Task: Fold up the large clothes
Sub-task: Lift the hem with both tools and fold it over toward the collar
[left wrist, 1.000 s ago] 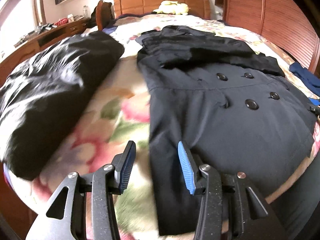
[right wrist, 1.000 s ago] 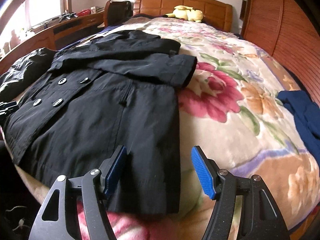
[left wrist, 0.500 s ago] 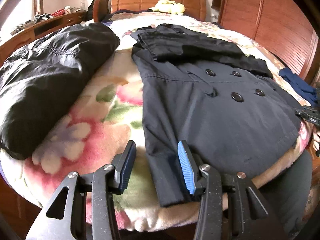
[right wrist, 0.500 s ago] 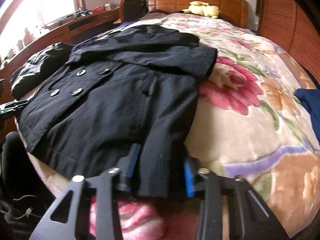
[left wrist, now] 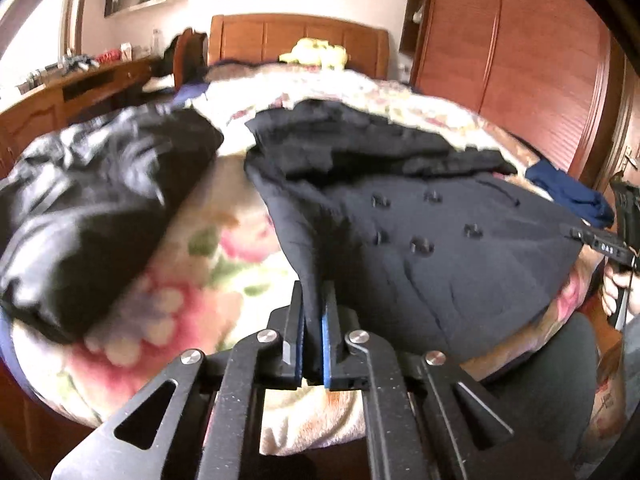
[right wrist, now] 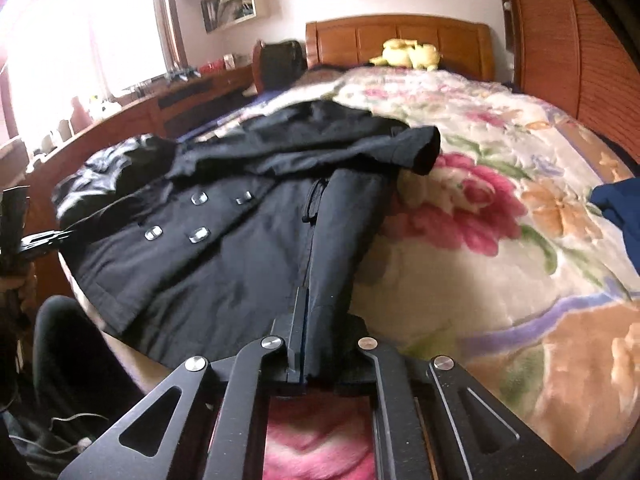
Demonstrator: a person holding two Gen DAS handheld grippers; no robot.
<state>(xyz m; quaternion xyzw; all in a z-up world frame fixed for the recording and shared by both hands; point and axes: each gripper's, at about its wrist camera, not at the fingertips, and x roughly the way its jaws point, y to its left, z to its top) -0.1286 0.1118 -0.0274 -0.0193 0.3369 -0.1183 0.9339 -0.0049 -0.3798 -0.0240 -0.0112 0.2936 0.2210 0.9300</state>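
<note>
Coat (left wrist: 420, 216) flat on bed (left wrist: 208, 264), hem at my six o'clock. Left gripper (left wrist: 311, 320) and right gripper (right wrist: 306, 320) just clamped shut on hem corners. I judge fold toward twelve o'clock can start.

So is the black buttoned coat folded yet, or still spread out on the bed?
Mostly spread. The coat lies button side up on the floral blanket, only its sleeves folded across the chest; both grippers' jaws clamp its bottom corners, lifting them.
</note>
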